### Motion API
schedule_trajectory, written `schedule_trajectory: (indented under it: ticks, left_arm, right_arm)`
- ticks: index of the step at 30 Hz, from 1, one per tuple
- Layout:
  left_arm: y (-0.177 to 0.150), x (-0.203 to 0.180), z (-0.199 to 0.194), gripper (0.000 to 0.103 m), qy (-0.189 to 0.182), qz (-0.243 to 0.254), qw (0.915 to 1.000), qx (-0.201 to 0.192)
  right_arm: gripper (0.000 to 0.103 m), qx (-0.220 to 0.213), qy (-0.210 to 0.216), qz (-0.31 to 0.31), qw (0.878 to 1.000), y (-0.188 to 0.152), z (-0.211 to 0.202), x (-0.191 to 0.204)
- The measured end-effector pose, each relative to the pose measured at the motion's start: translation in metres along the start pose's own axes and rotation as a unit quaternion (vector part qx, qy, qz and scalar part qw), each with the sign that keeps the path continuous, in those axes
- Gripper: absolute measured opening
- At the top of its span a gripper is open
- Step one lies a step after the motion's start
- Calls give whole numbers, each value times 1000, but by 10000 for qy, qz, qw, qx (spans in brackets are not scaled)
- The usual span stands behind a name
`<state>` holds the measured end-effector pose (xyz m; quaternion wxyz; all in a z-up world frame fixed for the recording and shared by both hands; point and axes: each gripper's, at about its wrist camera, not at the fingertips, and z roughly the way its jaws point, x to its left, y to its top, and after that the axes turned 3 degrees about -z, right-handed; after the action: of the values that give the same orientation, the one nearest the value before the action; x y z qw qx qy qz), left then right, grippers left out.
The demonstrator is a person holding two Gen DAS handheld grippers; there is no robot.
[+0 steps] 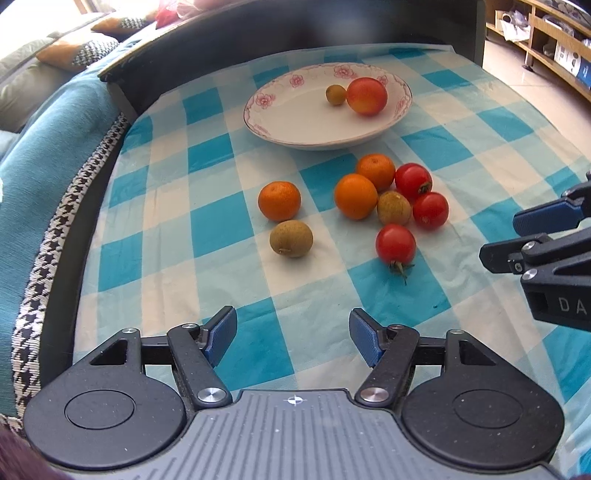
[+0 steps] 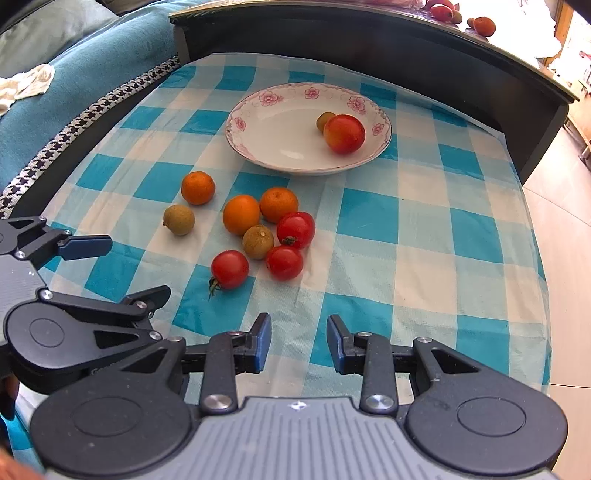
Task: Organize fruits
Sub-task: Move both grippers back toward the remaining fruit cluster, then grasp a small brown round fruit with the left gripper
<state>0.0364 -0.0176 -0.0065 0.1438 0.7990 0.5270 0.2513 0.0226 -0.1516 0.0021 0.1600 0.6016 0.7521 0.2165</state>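
Note:
A white flowered plate [image 1: 295, 129] [image 2: 273, 155] at the far side of the checked cloth holds a red-yellow fruit [image 1: 366, 96] [image 2: 344, 133] and a small brown longan [image 1: 335, 95]. Nearer, loose on the cloth, lie three oranges [image 1: 279, 200] [image 2: 241, 214], three red tomatoes [image 1: 395, 244] [image 2: 229, 269] and two brown longans [image 1: 291, 238] [image 2: 258, 242]. My left gripper [image 1: 293, 334] [image 2: 129, 266] is open and empty, short of the fruit. My right gripper [image 2: 299, 341] [image 1: 506, 238] is open and empty, to the right of the fruit pile.
The blue-and-white checked cloth [image 1: 221, 221] covers a low table with a dark raised back wall [image 2: 369, 40]. A teal sofa with houndstooth trim [image 1: 44, 206] runs along the left. More fruit [image 2: 484, 26] lies on the ledge behind. Tiled floor [image 2: 565, 240] is on the right.

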Motion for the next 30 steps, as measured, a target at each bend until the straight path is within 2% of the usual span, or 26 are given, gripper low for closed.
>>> schedule_trajectory:
  ticks: [5, 19, 26, 30]
  left_arm:
    - [-4, -1, 4, 74, 320, 176, 9993, -22]
    - [-6, -6, 6, 81, 770, 545, 9953, -199]
    - [-3, 0, 7, 82, 476, 345, 9982, -109]
    - [2, 6, 7, 83, -4, 41, 10000, 2]
  right_arm:
    - [35, 84, -65, -103, 9999, -2, 4, 4]
    - [35, 198, -202, -393, 9988, -2, 17, 14]
    - [36, 217, -136, -419, 9988, 1, 20, 16]
    - [37, 260, -53, -336, 9991, 2, 22, 14]
